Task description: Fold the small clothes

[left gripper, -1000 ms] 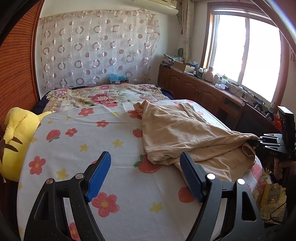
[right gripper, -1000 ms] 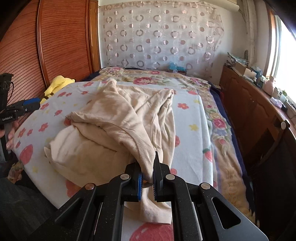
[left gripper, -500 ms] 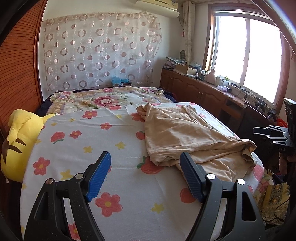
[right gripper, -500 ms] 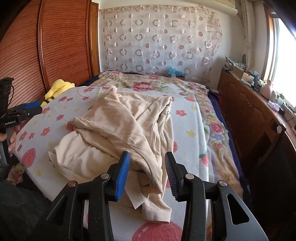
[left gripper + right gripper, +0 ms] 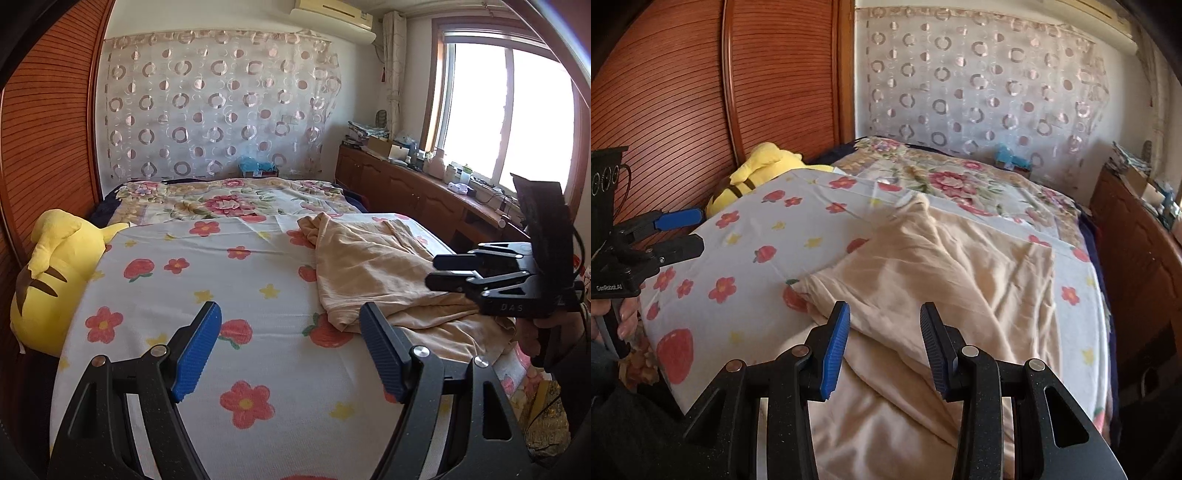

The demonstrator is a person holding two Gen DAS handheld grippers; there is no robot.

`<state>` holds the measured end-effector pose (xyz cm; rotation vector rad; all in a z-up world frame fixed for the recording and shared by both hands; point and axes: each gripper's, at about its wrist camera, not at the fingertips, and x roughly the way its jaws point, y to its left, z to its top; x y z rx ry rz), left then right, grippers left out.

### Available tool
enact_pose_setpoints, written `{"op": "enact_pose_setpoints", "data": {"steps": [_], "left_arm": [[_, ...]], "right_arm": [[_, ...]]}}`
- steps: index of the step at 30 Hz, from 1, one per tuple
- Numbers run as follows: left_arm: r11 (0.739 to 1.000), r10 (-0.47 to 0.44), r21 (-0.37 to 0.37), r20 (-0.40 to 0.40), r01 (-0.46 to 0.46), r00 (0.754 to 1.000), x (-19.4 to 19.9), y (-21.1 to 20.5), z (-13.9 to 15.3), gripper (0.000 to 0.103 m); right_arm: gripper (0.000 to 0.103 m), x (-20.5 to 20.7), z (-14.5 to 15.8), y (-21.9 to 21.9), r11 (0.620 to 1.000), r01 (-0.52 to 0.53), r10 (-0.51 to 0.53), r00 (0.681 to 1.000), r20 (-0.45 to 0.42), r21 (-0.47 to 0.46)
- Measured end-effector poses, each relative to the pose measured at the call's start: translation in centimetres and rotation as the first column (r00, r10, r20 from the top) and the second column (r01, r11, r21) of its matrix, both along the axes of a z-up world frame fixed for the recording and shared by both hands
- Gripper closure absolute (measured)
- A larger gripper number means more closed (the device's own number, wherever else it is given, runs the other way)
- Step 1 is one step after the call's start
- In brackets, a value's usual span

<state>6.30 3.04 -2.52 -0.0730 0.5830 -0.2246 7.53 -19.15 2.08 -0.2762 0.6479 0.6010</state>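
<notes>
A crumpled beige garment [image 5: 369, 266] lies on the right half of the flowered bed sheet [image 5: 221, 280]. In the right wrist view the same garment [image 5: 942, 266] fills the middle, its near edge bunched under the jaws. My right gripper [image 5: 884, 306] hovers open just above that bunched cloth, with nothing pinched between its blue pads. From the left wrist view the right gripper [image 5: 432, 272] hangs over the garment's right side, held by a hand. My left gripper [image 5: 290, 310] stands wide open over bare sheet, left of the garment and apart from it.
A yellow plush toy [image 5: 55, 273] leans at the bed's left edge against the ribbed wooden wall [image 5: 683, 110]. A low wooden cabinet [image 5: 406, 188] with clutter runs under the window on the right. A floral quilt [image 5: 229, 199] covers the far bed.
My right gripper opened and let go of the garment's fold, which dropped onto the bed. It then swung leftward across the garment. The left gripper stayed about where it was.
</notes>
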Motion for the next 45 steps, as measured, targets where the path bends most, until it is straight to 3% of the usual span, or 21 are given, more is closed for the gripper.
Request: {"op": "enact_pose_setpoints", "data": {"steps": [7, 12, 17, 19, 20, 23, 27, 33, 38, 41, 44, 45], "left_arm": [[0.999, 0.035, -0.005, -0.004, -0.035, 0.999, -0.5, 2.0, -0.3, 0.025], [0.998, 0.055, -0.010, -0.011, -0.055, 0.998, -0.7, 3.0, -0.6, 0.025], [0.998, 0.058, -0.012, -0.018, -0.058, 0.998, -0.6, 3.2, -0.8, 0.025], [0.998, 0.055, -0.010, -0.018, -0.055, 0.998, -0.6, 3.1, -0.8, 0.025], [0.999, 0.052, -0.009, -0.019, -0.053, 0.998, -0.6, 3.1, -0.9, 0.025], [0.999, 0.046, -0.010, -0.024, -0.046, 0.999, -0.5, 2.9, -1.2, 0.025], [0.999, 0.033, -0.010, -0.032, -0.033, 0.999, -0.5, 2.4, -1.6, 0.025], [1.000, 0.010, -0.013, -0.037, -0.010, 0.999, -0.5, 1.6, -1.8, 0.025], [1.000, -0.005, -0.011, -0.048, 0.004, 0.999, -0.6, 0.9, -2.1, 0.025], [1.000, -0.011, -0.009, -0.057, 0.010, 0.998, -0.5, 0.7, -2.2, 0.025], [1.000, -0.020, 0.001, -0.068, 0.020, 0.997, -0.5, 0.2, -2.5, 0.025], [1.000, -0.025, 0.001, -0.069, 0.025, 0.997, -0.5, 0.1, -2.5, 0.025]], "right_arm": [[0.062, 3.7, -2.4, 6.2, 0.993, -0.099, 0.093, 0.991, -0.096, -0.065], [0.062, 4.9, -3.5, 8.4, 0.984, -0.159, 0.146, 0.977, -0.156, -0.079], [0.062, 6.4, -5.0, 10.0, 0.966, -0.193, 0.155, 0.966, -0.209, -0.173], [0.073, 6.6, -4.9, 10.1, 0.959, -0.205, 0.168, 0.968, -0.187, -0.197], [0.093, 6.9, -4.9, 10.4, 0.956, -0.204, 0.167, 0.969, -0.179, -0.209], [0.096, 7.3, -3.9, 9.4, 0.967, -0.184, 0.156, 0.975, -0.159, -0.177], [0.096, 7.4, 0.1, 6.4, 0.991, -0.103, 0.099, 0.994, -0.051, -0.089], [0.096, 11.4, 4.7, 1.1, 0.993, 0.081, -0.075, 0.995, 0.069, -0.091], [0.096, 16.3, 5.3, -1.7, 0.962, 0.252, -0.243, 0.966, 0.089, -0.103], [0.096, 19.1, 4.3, -2.7, 0.921, 0.372, -0.362, 0.926, 0.105, -0.112], [0.095, 21.1, 2.7, -3.0, 0.888, 0.450, -0.448, 0.893, 0.039, -0.093], [0.089, 21.4, 2.3, -3.2, 0.883, 0.461, -0.462, 0.887, 0.020, -0.088]]}}
